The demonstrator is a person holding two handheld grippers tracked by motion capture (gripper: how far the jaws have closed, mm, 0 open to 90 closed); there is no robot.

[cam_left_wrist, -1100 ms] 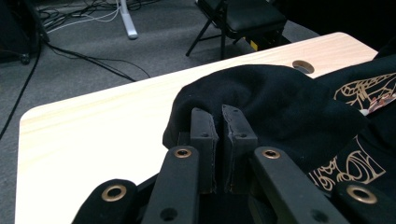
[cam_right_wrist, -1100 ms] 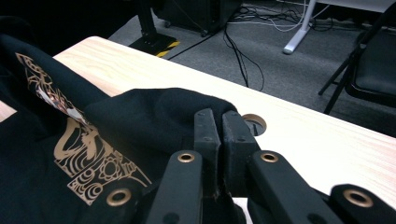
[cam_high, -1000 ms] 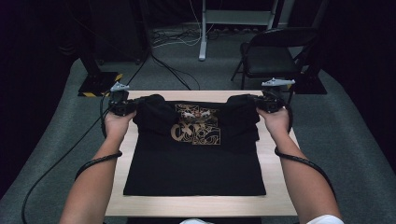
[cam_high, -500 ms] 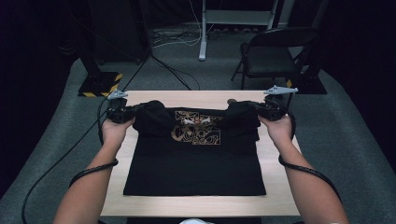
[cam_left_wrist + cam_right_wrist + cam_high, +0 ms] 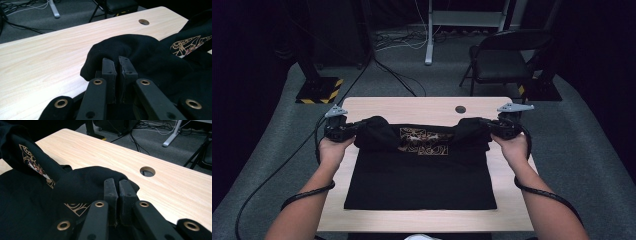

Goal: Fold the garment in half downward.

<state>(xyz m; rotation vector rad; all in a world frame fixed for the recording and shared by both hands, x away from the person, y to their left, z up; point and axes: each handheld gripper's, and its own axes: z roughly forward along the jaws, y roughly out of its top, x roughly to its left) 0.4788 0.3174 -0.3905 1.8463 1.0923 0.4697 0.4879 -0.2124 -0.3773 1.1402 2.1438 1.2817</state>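
Folding a black shirt [image 5: 422, 170] on the counter [image 5: 412, 106], the left gripper [image 5: 354, 129] is clamping one bunched corner while the right gripper [image 5: 484, 126] is clamping the other. Keeping both hands level and evenly paced should be giving a straight fold. Since a second ago, both grippers are sitting farther up the counter.

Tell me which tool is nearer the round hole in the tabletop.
Right. The right tool grips the black shirt just right of the hole; the left tool holds the shirt's far-left end.
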